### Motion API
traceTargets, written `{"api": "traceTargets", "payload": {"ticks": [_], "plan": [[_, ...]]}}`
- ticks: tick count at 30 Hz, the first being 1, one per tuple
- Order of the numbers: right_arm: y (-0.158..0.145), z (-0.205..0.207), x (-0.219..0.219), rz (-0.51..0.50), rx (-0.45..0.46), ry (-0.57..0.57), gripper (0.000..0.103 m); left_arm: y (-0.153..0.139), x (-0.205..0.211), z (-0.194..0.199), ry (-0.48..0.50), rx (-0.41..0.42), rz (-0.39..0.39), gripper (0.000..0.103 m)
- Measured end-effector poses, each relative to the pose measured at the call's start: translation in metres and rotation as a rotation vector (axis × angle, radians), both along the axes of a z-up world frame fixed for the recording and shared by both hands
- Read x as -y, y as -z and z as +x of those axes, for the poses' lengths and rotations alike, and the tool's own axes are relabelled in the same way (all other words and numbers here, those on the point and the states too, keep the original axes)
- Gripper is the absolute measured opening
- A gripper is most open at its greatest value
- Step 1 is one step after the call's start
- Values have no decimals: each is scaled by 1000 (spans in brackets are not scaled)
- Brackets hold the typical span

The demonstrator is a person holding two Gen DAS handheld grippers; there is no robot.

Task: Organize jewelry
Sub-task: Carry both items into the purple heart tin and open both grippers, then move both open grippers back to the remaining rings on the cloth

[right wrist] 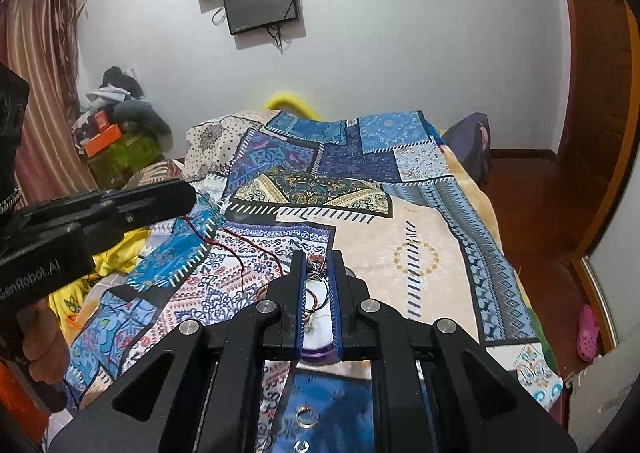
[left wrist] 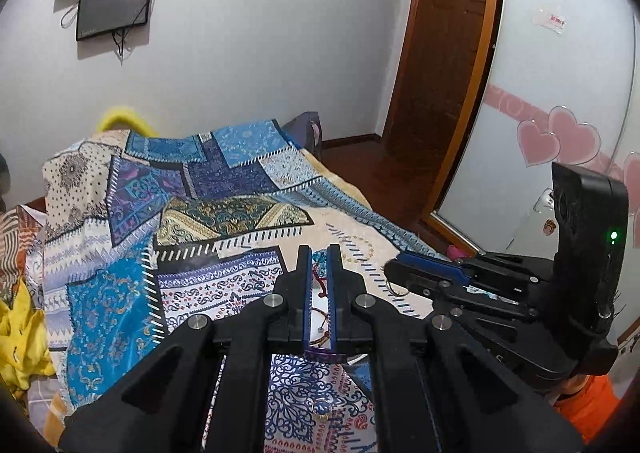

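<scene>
A small white dish with a purple rim [right wrist: 318, 337] lies on the patterned bedspread and holds rings and bracelets; it also shows in the left wrist view [left wrist: 320, 327]. My left gripper [left wrist: 319, 253] hovers over it, jaws nearly closed on a dark red bead string [left wrist: 315, 273]. In the right wrist view the left gripper [right wrist: 188, 195] trails a thin red cord [right wrist: 240, 253] down toward the dish. My right gripper [right wrist: 318, 259] is narrowly closed above the dish with a thin bracelet [right wrist: 316, 265] at its tips. It shows in the left wrist view [left wrist: 394, 267] with a thin ring hanging.
Loose rings lie on the bedspread near me [right wrist: 307, 416] and a blue pendant [left wrist: 321, 407]. The bed's right edge drops to a wooden floor [right wrist: 532, 213] with a pink shoe [right wrist: 588, 333]. Yellow cloth [left wrist: 20, 337] lies at the left.
</scene>
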State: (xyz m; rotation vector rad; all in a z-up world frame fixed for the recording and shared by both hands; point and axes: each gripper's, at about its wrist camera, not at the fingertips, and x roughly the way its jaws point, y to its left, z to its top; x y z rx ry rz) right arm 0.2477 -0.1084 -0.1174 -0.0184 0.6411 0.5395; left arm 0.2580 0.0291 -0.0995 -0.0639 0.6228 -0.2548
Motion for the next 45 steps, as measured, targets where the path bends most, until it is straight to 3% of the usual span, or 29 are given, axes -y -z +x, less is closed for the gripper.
{"api": "traceTargets", "payload": {"ticks": [12,24,33,38,42,45], "plan": [[27,32,-14,-61,-82,-53,9,57,-3,43,-5,-158,-23,5],[56,53,-22,-133,-197,-94,10,91,5,56,18,-248,29,5],[53,54,-24,-144,-232,-107,10,82,6,50,22,-231,50,6],[43,48,-24,-154,-207,-100,11,71,0,42,6,-217,44,6],[29,39,-22,-155,-172,-91,14,57,-5,32,-12,-196,49,10],[17,31,-20,-150,-143,-80,19,45,-8,22,-30,-173,61,18]]}}
